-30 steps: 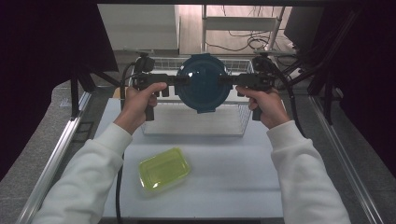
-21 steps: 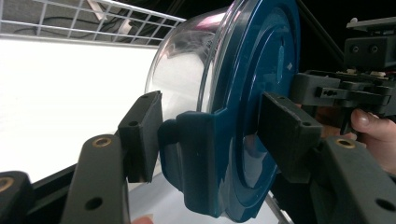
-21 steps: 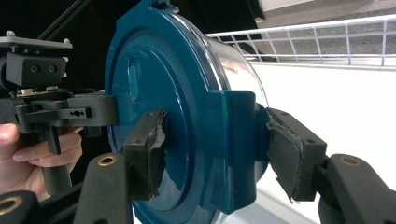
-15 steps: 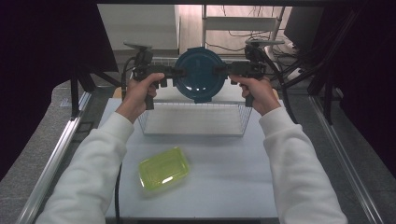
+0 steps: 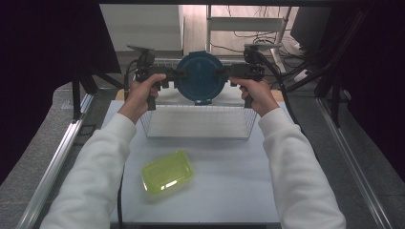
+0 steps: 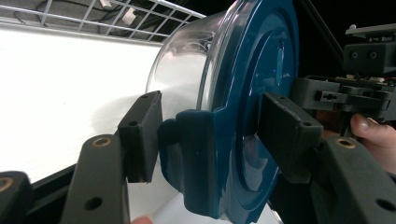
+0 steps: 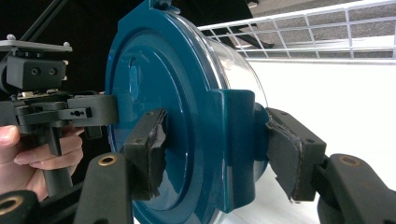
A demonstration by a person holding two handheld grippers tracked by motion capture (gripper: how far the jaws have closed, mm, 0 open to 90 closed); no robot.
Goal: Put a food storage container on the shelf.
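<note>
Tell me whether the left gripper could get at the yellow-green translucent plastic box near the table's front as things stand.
Probably not yet: the left gripper is clamped on the blue-lidded round clear container, shared with the right gripper. The yellow-green box lies uncovered, so the path looks free once it lets go.

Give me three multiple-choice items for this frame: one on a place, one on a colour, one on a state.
1. Where is the round container?
A. Held up above the wire basket
B. Lying on the table beside the green box
C. On the floor

2. What colour is the closed box on the table?
A. Red
B. Yellow-green
C. Black

3. How is the round container held?
A. By the left gripper alone
B. By neither gripper
C. By both, the right gripper too

Answers:
1 A, the high view shows it raised over the basket's far edge.
2 B, its lid is translucent yellow-green.
3 C, each gripper view shows pads clamped on a lid latch.
</note>
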